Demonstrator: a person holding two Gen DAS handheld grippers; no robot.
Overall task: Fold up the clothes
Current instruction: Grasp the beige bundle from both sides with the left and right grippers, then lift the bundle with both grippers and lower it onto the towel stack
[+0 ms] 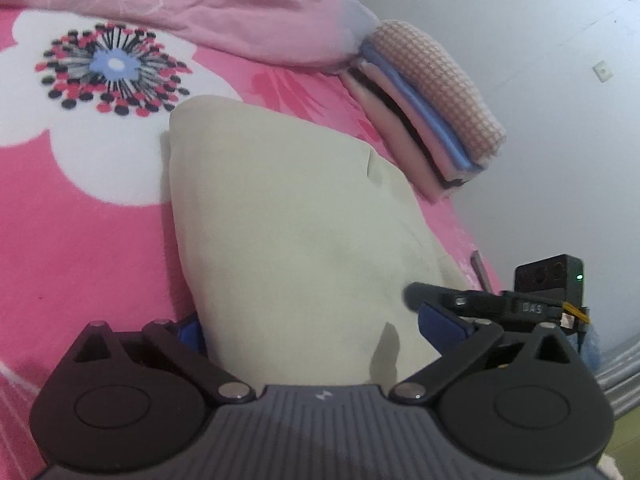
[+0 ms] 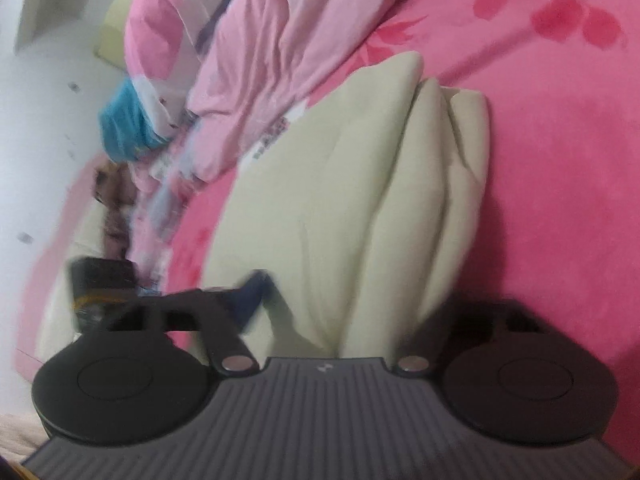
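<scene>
The left gripper point(image 1: 312, 320) is spread wide around the near edge of the cream garment point(image 1: 288, 216), folded at frame centre on the pink blanket point(image 1: 80, 260). The right gripper point(image 2: 340, 312) is blurred, probably open too. The cloth looks soft and light; layered edges are best pinched.

The cream garment point(image 1: 288, 240) is smooth matt cloth, softly creased. The pink bedspread point(image 1: 80, 248) beneath looks plush and fleecy. At upper right, the stack's top towel point(image 1: 436, 80) has a coarse waffle weave. The left gripper point(image 1: 312, 328) is matt black plastic with shiny metal pins.
</scene>
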